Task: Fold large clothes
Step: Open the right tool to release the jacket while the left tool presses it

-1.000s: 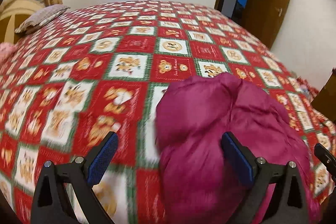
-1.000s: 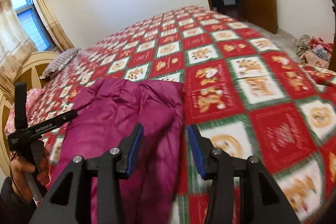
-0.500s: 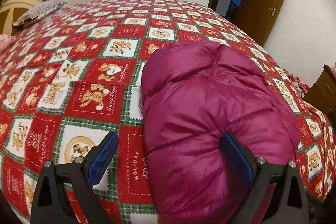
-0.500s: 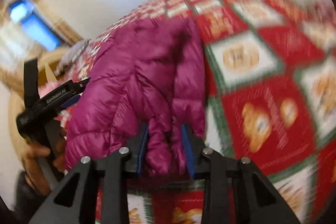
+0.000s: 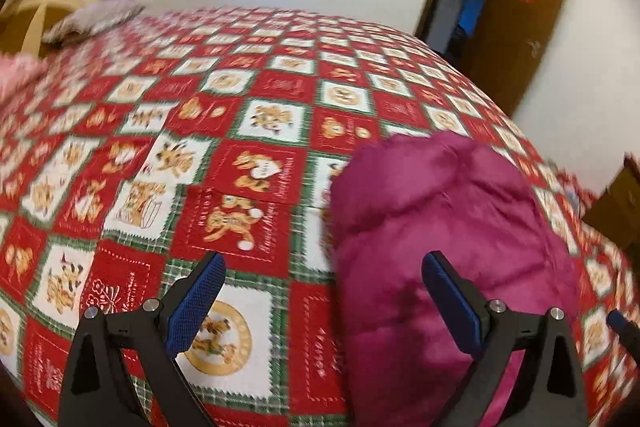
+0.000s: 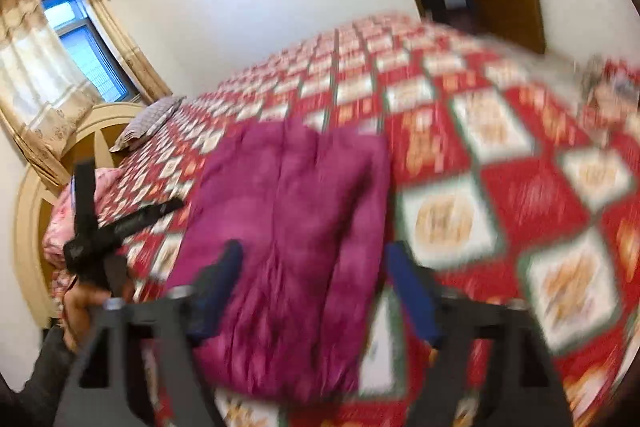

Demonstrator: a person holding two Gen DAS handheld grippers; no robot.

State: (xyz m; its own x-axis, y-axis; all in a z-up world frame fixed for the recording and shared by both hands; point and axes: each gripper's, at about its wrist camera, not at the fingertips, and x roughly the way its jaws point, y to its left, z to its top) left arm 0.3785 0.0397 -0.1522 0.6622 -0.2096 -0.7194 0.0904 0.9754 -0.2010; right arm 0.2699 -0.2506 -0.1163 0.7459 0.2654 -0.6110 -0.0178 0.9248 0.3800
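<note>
A magenta puffer jacket [image 5: 448, 251] lies folded in a bundle on the red patterned bedspread [image 5: 240, 131]. In the left wrist view my left gripper [image 5: 320, 291] is open and empty, with its right finger over the jacket's left part. In the right wrist view the jacket [image 6: 292, 227] lies flat ahead, blurred by motion. My right gripper [image 6: 316, 287] is open above the jacket's near end, holding nothing. The left gripper [image 6: 108, 227] shows at the left of that view, in a hand.
The bedspread [image 6: 500, 155] covers a large bed. A grey pillow [image 6: 148, 123] and a pink bundle [image 5: 16, 75] lie by the headboard [image 6: 28, 211]. A brown door [image 5: 516, 27] stands open at the far right. A clothes pile [image 6: 612, 83] lies on the floor.
My right gripper was shut on a fold of the jacket half a second ago; it has opened and let go. The jacket now rests on the bed. My left gripper stayed open and shifted left.
</note>
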